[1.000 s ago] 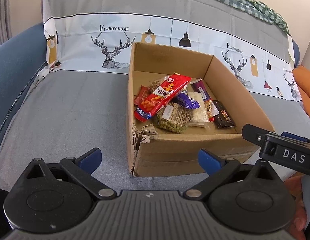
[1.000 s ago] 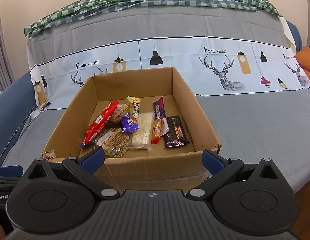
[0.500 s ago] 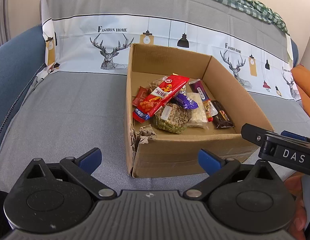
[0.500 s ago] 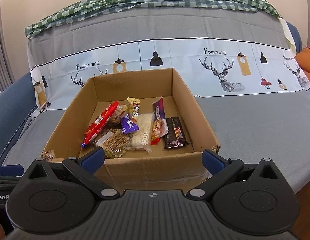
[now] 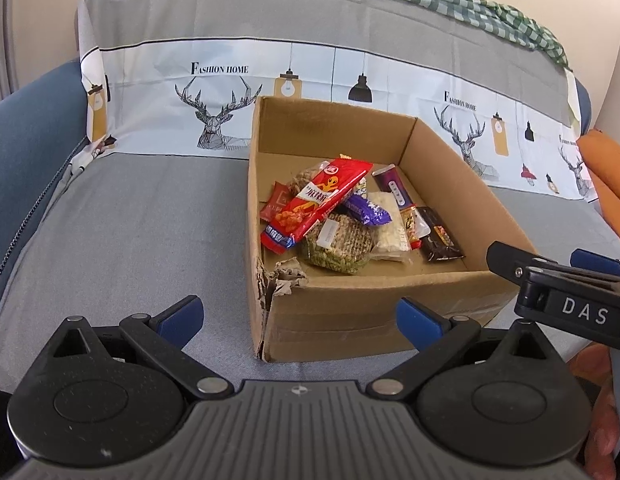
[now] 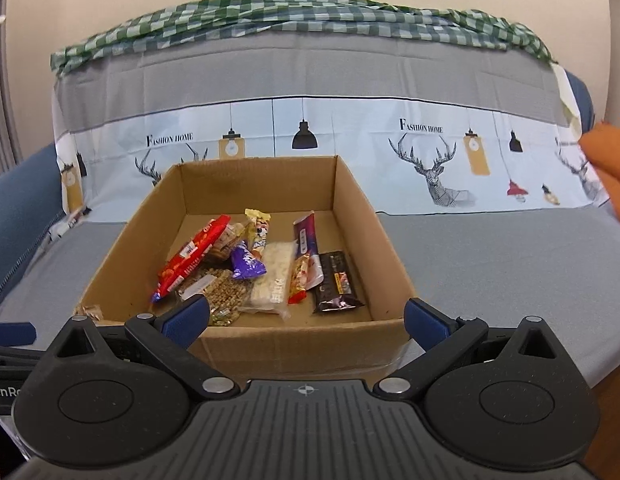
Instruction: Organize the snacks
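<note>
Cardboard box (image 6: 269, 344) on the grey-covered sofa (image 5: 129, 220), holding the snacks: red packet (image 5: 316, 202) toward its left wall, dark bar (image 6: 337, 282) toward its right wall. Left gripper (image 5: 299, 316) and right gripper (image 6: 305, 316) before its near wall, jaws spread, empty.
</note>
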`<state>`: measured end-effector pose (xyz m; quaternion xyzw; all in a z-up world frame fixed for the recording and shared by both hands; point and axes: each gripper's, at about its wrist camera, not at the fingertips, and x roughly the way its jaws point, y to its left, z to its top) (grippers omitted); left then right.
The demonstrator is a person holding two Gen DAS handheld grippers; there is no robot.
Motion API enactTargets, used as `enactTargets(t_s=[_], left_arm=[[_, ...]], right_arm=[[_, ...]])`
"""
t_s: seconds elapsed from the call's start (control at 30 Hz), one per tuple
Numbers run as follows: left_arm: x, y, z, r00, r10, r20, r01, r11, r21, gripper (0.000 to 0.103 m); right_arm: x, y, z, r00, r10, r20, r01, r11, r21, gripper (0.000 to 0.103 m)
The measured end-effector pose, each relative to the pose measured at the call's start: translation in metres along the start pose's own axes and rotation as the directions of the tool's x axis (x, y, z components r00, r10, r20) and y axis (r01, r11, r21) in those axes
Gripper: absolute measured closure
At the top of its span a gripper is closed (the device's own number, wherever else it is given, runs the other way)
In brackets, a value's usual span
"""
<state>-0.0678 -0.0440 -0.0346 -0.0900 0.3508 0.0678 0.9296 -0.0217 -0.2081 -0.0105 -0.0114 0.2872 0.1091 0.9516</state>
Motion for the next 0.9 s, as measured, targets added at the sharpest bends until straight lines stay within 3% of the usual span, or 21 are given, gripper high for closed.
enactTargets(t_s=[0.43, 0.9], left_arm=[[0.013, -0.007, -0.002, 1.000, 0.012, -0.020, -0.011, 0.998, 0.055, 0.001], [0.028, -0.017, -0.002, 1.000, 0.018, -0.024, -0.016, 0.995, 0.095, 0.001]], right_arm=[[0.010, -0.004, -0.008, 0.999, 0.012, 0.039, -0.011, 1.000, -0.025, 0.001], [0.028, -0.021, -0.011, 0.999, 0.043, 0.018, -0.042, 0.998, -0.053, 0.001]])
